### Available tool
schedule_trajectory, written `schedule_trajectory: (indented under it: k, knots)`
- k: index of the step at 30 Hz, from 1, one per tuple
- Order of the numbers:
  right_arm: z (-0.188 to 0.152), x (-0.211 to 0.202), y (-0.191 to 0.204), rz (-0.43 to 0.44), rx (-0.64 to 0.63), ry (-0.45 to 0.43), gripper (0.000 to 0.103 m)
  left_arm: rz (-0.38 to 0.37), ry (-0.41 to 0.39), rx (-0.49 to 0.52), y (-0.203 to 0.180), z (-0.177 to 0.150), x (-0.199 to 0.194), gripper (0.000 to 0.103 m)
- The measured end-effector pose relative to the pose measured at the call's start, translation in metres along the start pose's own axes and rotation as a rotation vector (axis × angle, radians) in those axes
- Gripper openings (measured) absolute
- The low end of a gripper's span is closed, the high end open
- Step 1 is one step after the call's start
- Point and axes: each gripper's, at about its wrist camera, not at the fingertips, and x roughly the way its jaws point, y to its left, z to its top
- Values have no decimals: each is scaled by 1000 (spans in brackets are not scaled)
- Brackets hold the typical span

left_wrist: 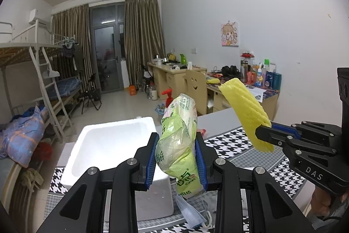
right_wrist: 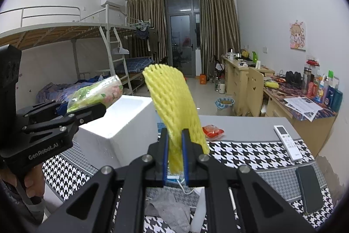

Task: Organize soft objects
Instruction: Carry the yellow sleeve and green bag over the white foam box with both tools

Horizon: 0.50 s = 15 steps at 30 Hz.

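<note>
My left gripper (left_wrist: 176, 158) is shut on a green tissue pack (left_wrist: 178, 141) and holds it upright above the table, right of the white foam box (left_wrist: 109, 141). It also shows in the right wrist view (right_wrist: 87, 108) with the pack (right_wrist: 96, 95) over the box (right_wrist: 122, 121). My right gripper (right_wrist: 174, 154) is shut on a yellow foam net sleeve (right_wrist: 172, 102) that stands up and tilts left. In the left wrist view the right gripper (left_wrist: 265, 133) holds the sleeve (left_wrist: 246, 110) at the right.
The table has a houndstooth cloth (right_wrist: 250, 152). On it lie a red snack packet (right_wrist: 212, 130), a white remote (right_wrist: 288, 143), a black phone (right_wrist: 309, 189), a grey cloth (right_wrist: 170, 209) and a blue face mask (left_wrist: 192, 213). Bunk beds stand left, desks right.
</note>
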Motion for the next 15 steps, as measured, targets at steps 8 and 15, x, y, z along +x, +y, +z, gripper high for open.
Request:
schedule_trajectory:
  k: [8, 15]
  knots:
    - [8, 7, 4, 24, -3, -5, 14, 25, -6, -14, 10, 1, 2, 34]
    - [12, 15, 12, 41, -8, -2, 14, 54, -14, -24, 18, 4, 4, 34]
